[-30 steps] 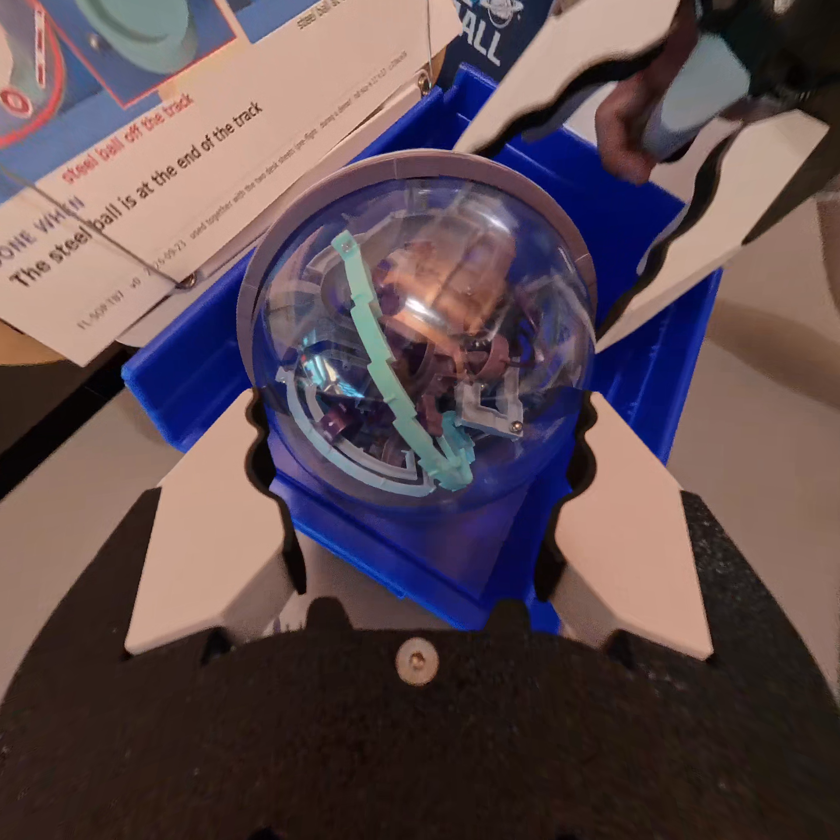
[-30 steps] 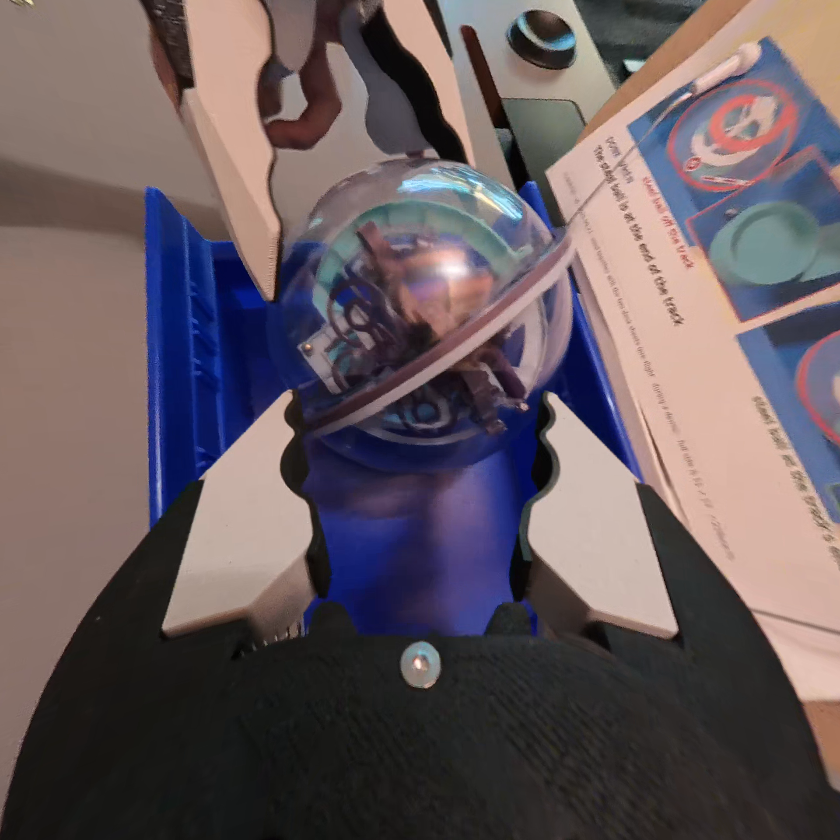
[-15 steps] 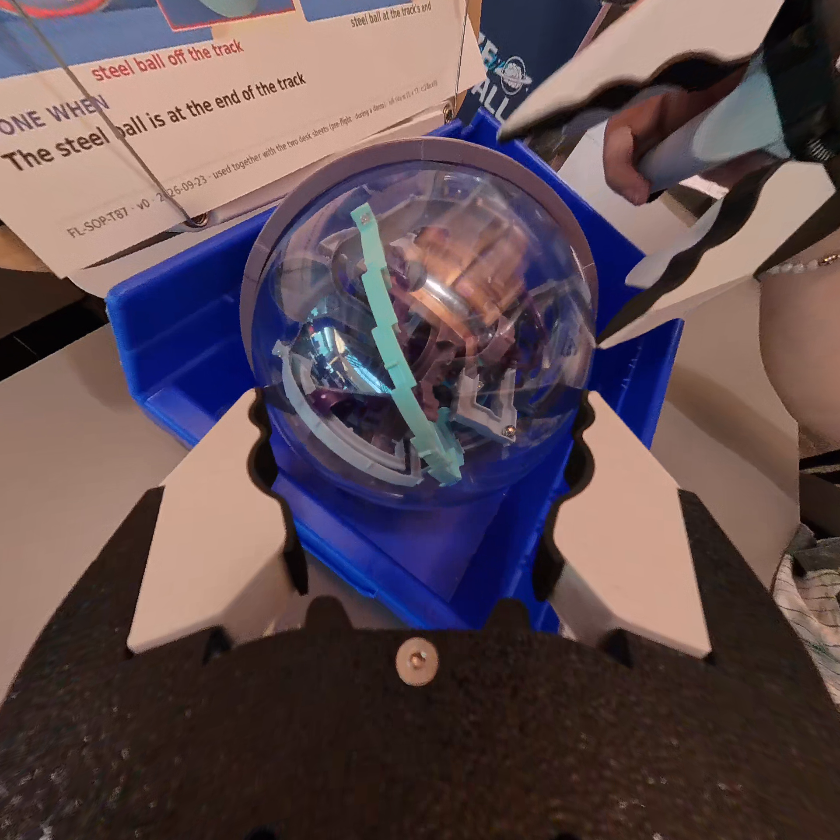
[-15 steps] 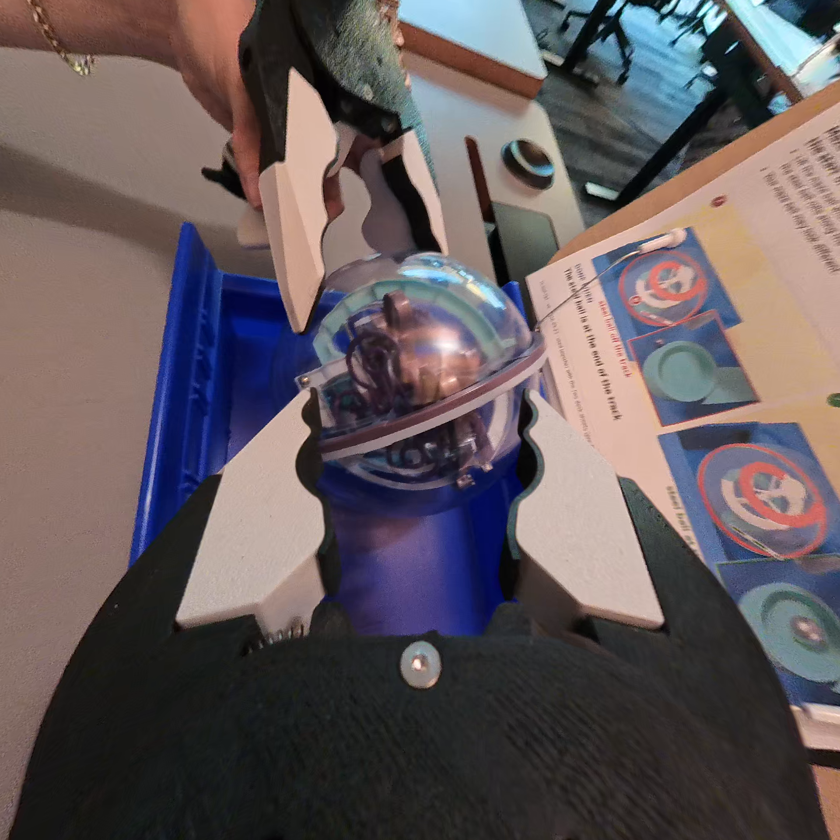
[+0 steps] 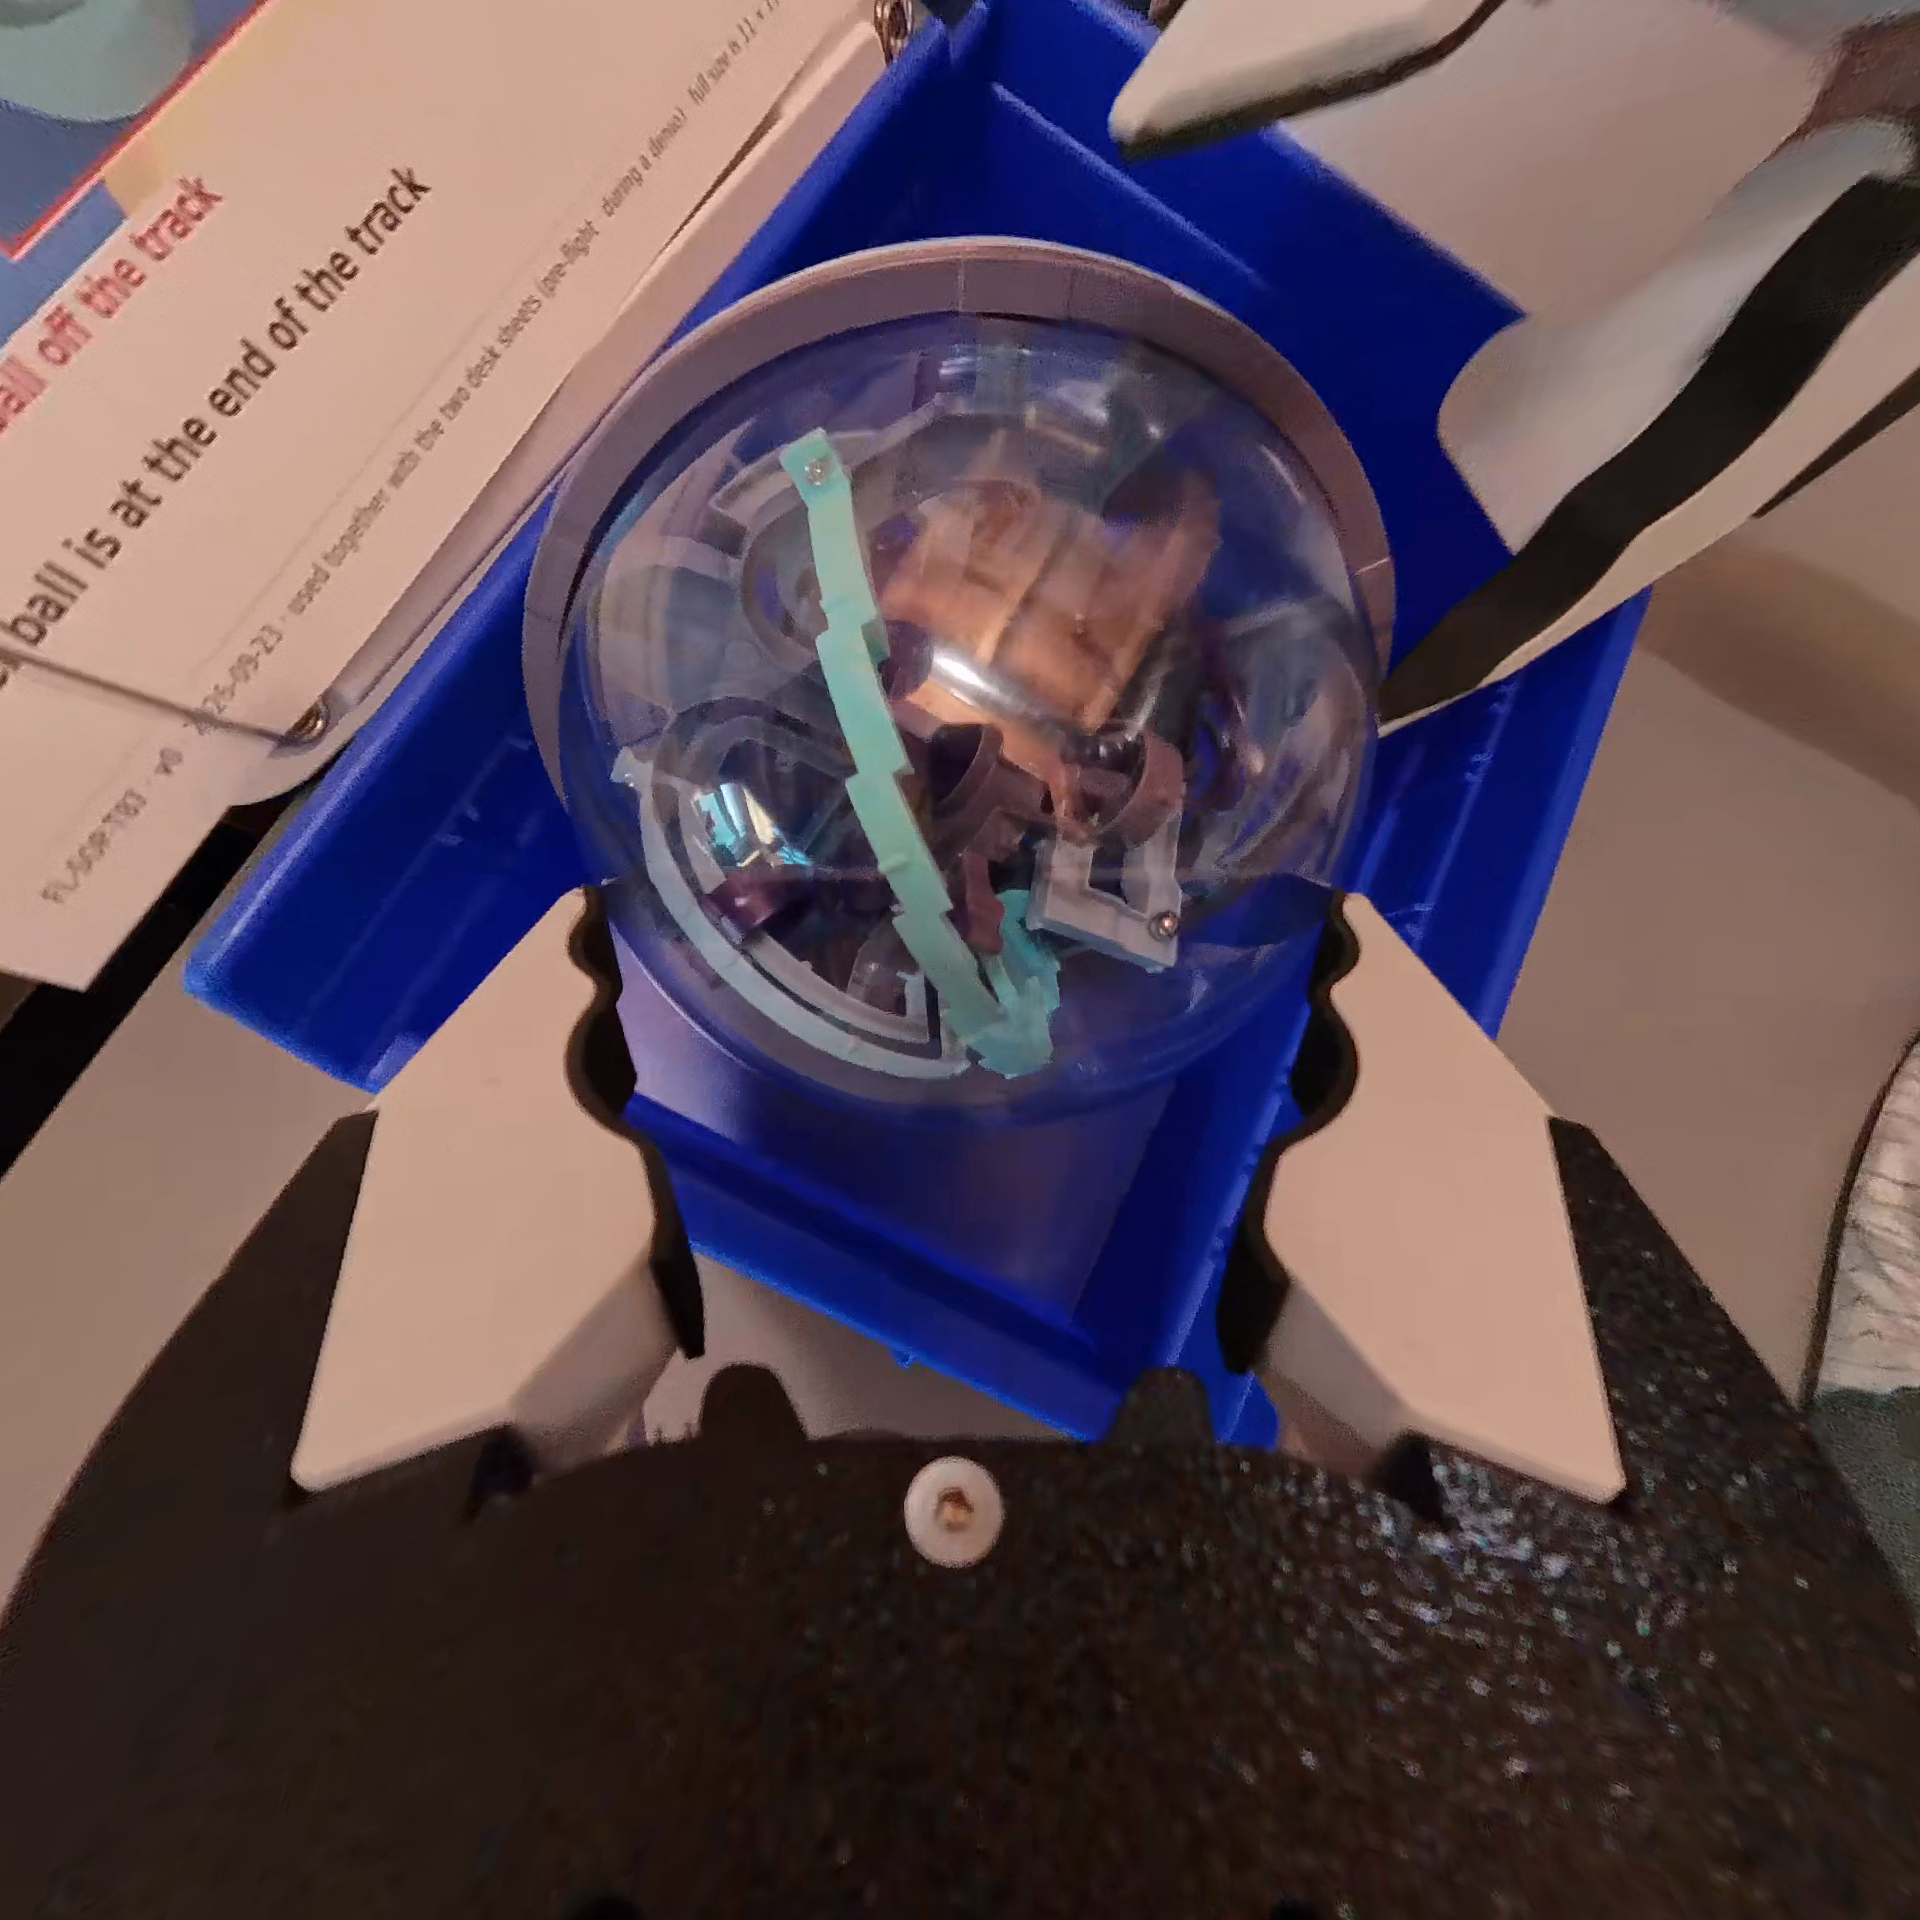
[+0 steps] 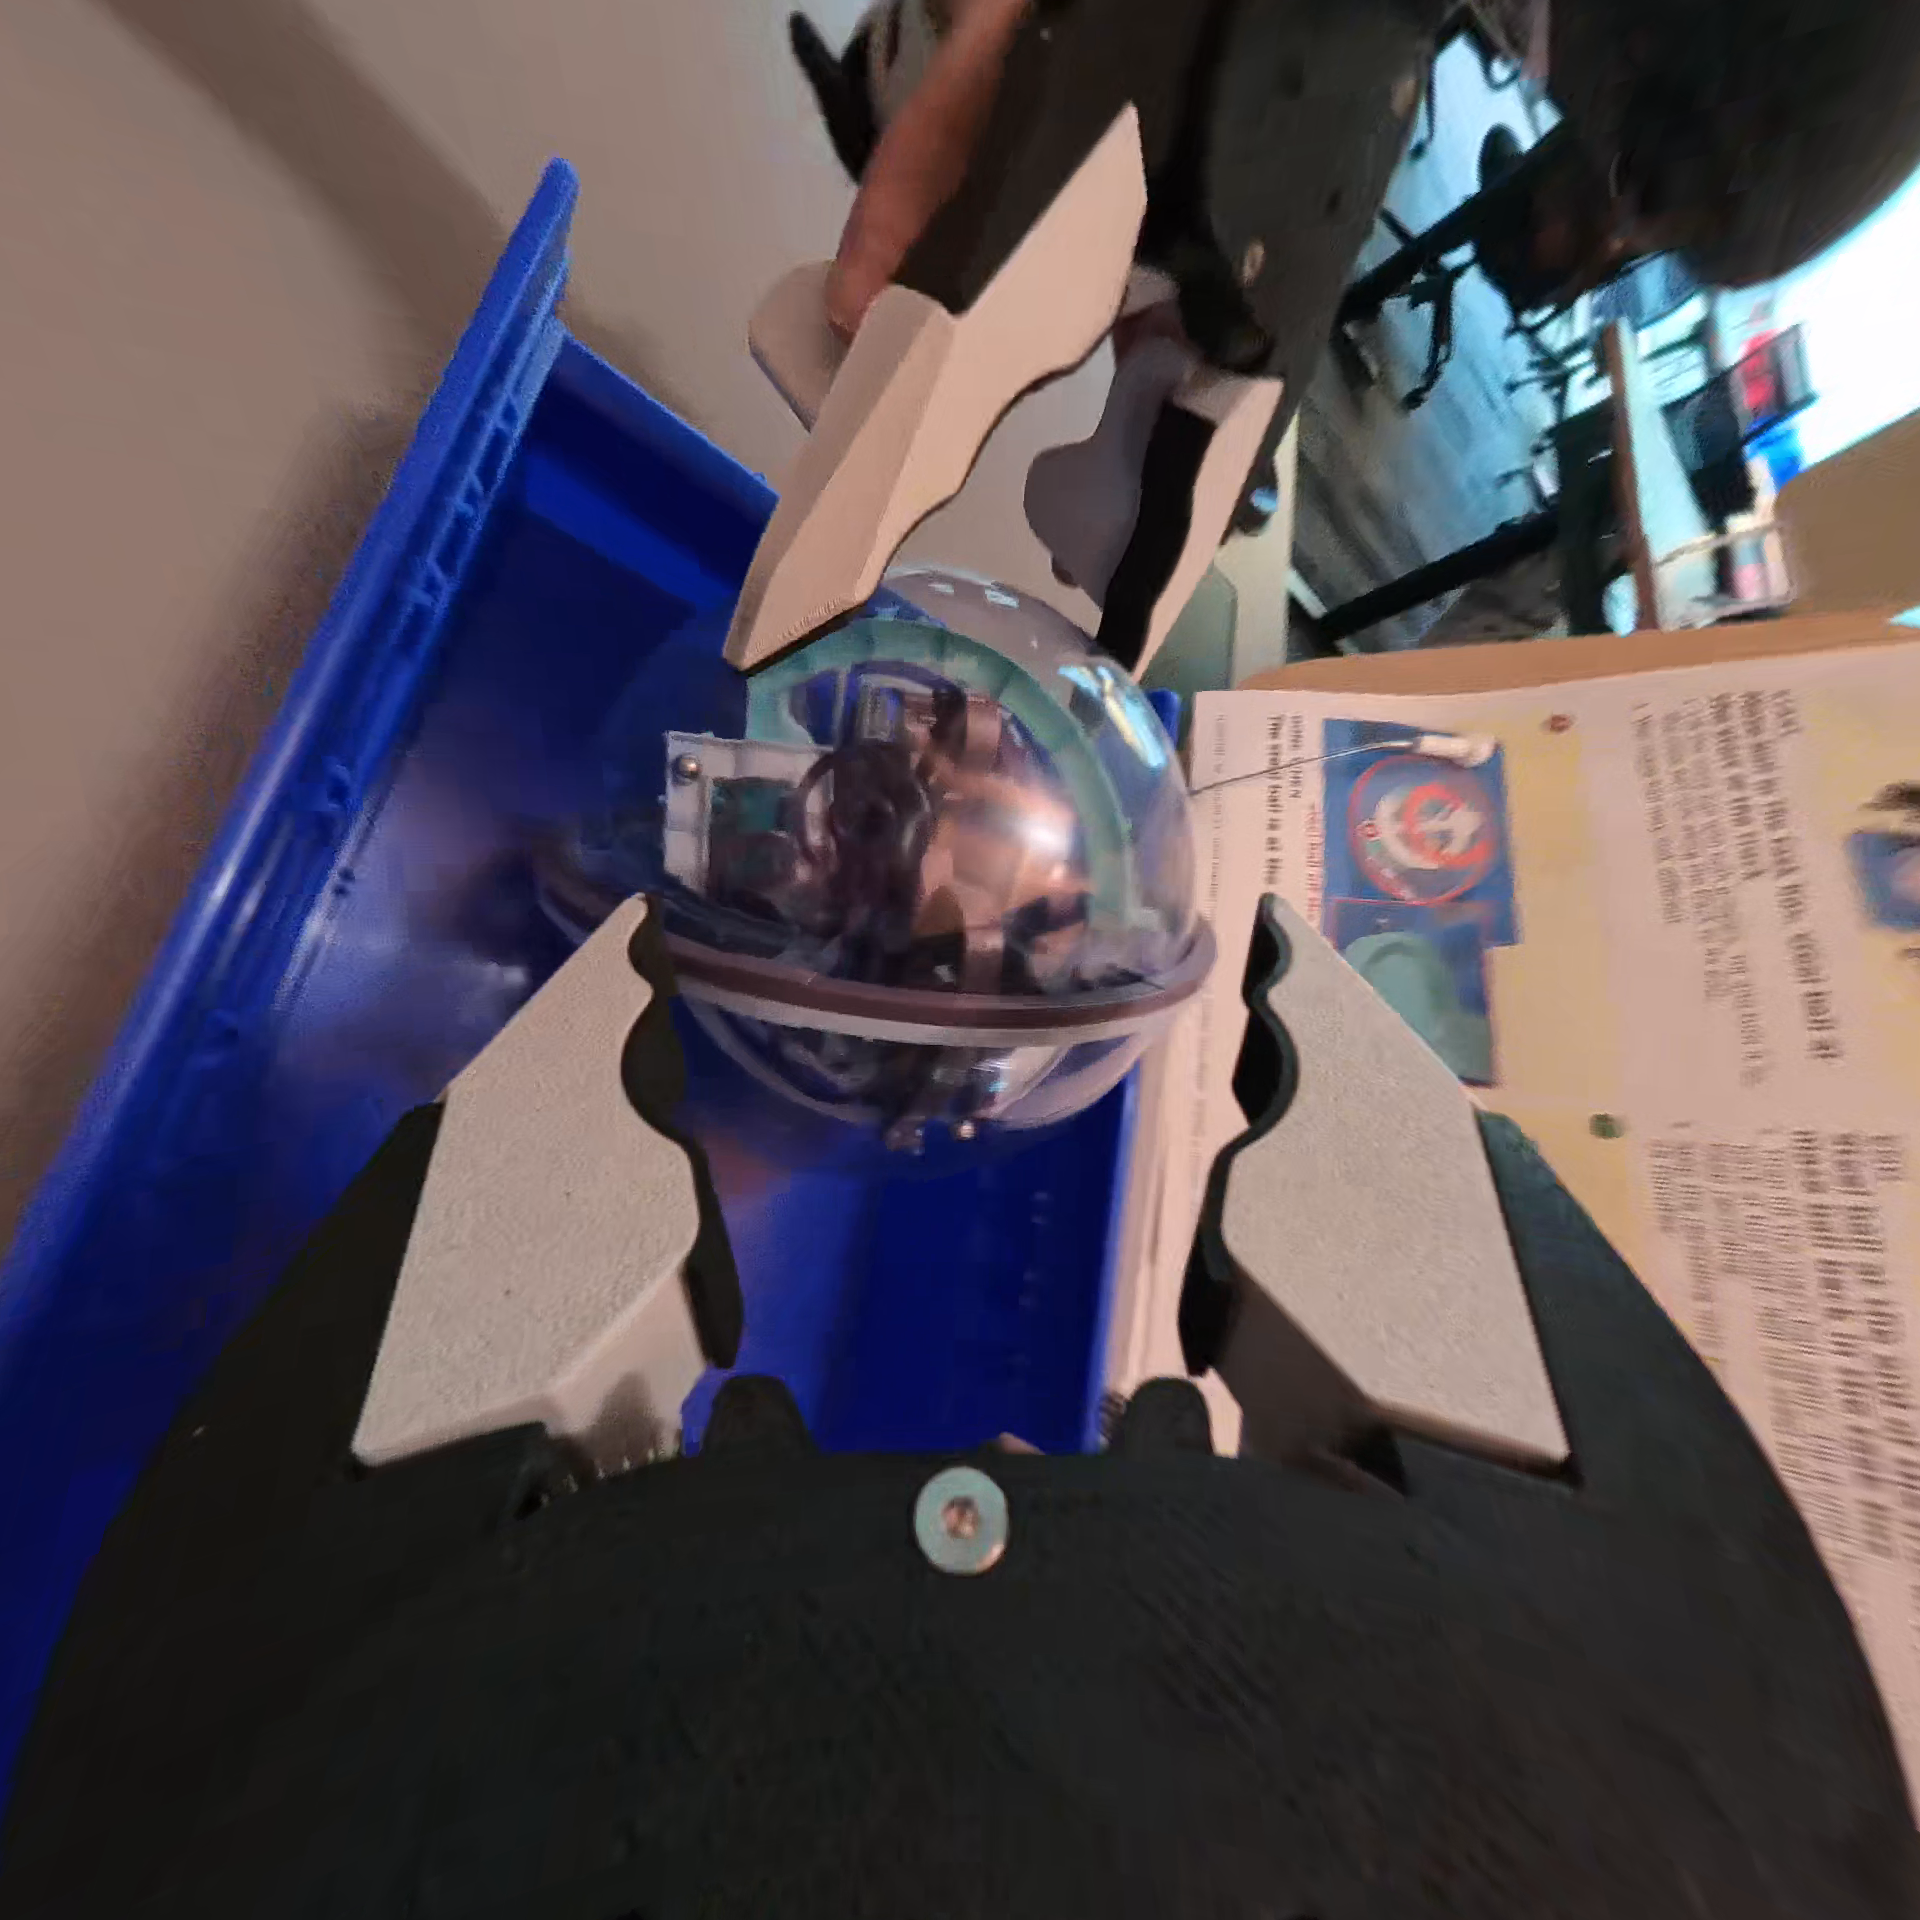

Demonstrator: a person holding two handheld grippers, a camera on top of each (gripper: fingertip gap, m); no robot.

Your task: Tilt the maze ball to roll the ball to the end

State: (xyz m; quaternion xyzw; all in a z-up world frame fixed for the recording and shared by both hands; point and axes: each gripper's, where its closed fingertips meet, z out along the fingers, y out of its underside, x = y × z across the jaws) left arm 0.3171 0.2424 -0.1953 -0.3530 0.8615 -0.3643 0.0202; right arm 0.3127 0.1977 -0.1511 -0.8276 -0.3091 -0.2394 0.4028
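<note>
Right hand-held gripper (image 6: 948,925) clamps the maze ball (image 6: 925,904) above a blue bin (image 6: 312,883).

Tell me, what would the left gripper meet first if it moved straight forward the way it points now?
The left gripper would press deeper onto the clear plastic maze sphere already between its fingers. Beyond it, probably the blue plastic bin, though depth is unclear.

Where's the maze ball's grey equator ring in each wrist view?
Left wrist view: the grey equator ring arcs over the top of the maze ball, above centre.
Right wrist view: the ring runs level across the ball's lower half, at centre.
Shared landmark: the blue bin beneath.
</note>
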